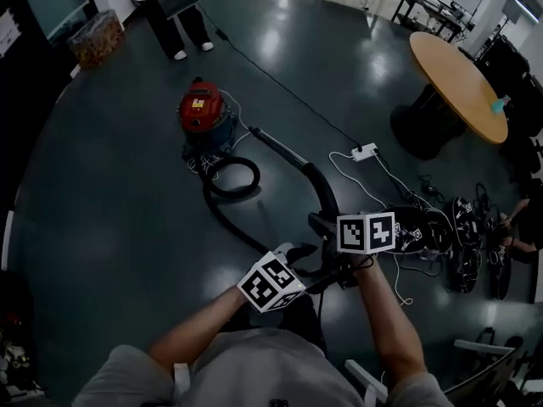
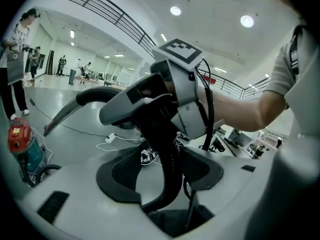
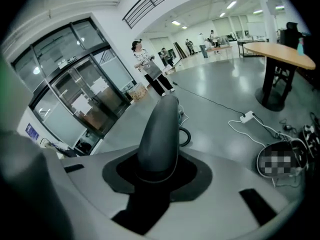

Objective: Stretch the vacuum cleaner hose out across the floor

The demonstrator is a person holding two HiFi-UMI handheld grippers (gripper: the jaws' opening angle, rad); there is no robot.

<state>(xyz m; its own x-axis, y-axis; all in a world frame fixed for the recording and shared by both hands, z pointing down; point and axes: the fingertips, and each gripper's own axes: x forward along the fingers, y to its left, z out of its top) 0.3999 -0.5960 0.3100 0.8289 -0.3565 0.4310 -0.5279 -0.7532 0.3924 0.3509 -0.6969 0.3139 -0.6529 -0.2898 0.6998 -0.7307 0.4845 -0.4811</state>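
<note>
A red canister vacuum cleaner (image 1: 200, 113) stands on the dark floor. Its black hose (image 1: 233, 176) makes a loop beside it and runs toward me. The metal wand (image 1: 280, 148) leads to a curved grey handle (image 1: 325, 195). My right gripper (image 1: 327, 225) is shut on that handle (image 3: 160, 134), which fills the space between its pads. In the left gripper view the black hose end (image 2: 167, 164) below the handle passes between the pads of my left gripper (image 2: 162, 173), which is closed on it. Both grippers sit close together, the left gripper (image 1: 312, 265) just below the right.
A person (image 1: 174, 7) stands beyond the vacuum, by a cardboard box (image 1: 97, 36). A round wooden table (image 1: 462, 83) is at the right. A white power strip (image 1: 365, 152), cables and shoes (image 1: 462, 236) lie right of the handle. A chair (image 1: 484, 363) is at the lower right.
</note>
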